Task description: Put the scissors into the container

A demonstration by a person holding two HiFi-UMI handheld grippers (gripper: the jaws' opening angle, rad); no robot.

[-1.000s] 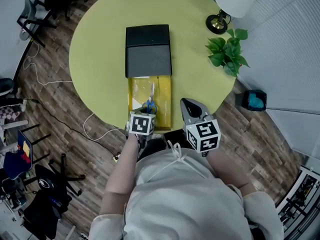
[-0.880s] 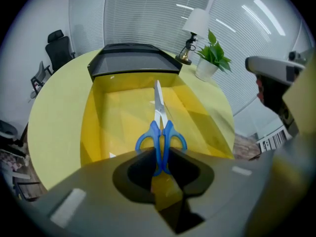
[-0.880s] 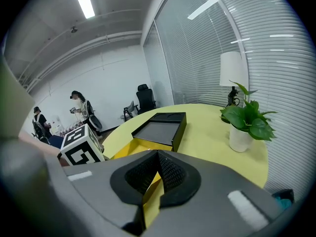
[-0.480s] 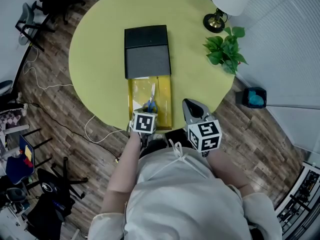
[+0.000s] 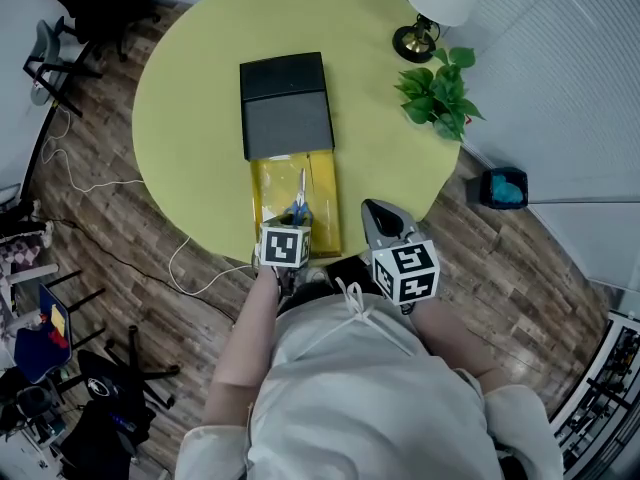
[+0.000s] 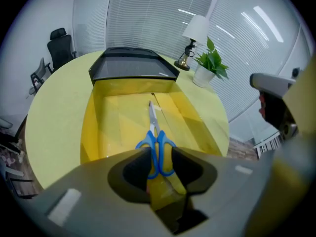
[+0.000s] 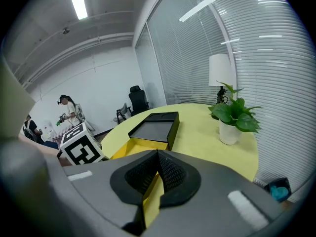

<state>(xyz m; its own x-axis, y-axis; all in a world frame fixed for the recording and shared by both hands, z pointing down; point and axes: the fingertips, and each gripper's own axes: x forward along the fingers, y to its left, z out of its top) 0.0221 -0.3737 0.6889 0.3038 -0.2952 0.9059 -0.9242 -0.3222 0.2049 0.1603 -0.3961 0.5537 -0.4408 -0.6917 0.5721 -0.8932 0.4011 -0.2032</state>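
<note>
The blue-handled scissors (image 5: pixel 300 202) lie flat in the yellow container (image 5: pixel 325 183), blades pointing away from me. This container is a tray drawn out of a black box (image 5: pixel 285 103) on the round yellow-green table. My left gripper (image 5: pixel 292 226) hovers at the tray's near end. Its jaws are opening, and in the left gripper view the scissors' handles (image 6: pixel 157 149) sit between the jaws of the left gripper (image 6: pixel 160 164), clear of both pads. The right gripper (image 5: pixel 384 218) is just right of the tray, near the table's edge. Seen in its own view, the right gripper (image 7: pixel 158 172) is shut with nothing held.
A table lamp (image 5: pixel 420 28) and a potted plant (image 5: pixel 435 98) stand at the table's far right. A small bin (image 5: pixel 500 188) sits on the wooden floor to the right, with office chairs (image 5: pixel 60 48) and a cable at left. A person (image 7: pixel 66 110) stands far off.
The camera has shifted slightly. Both grippers stay at the tray's near end, and the scissors lie where they were in the tray.
</note>
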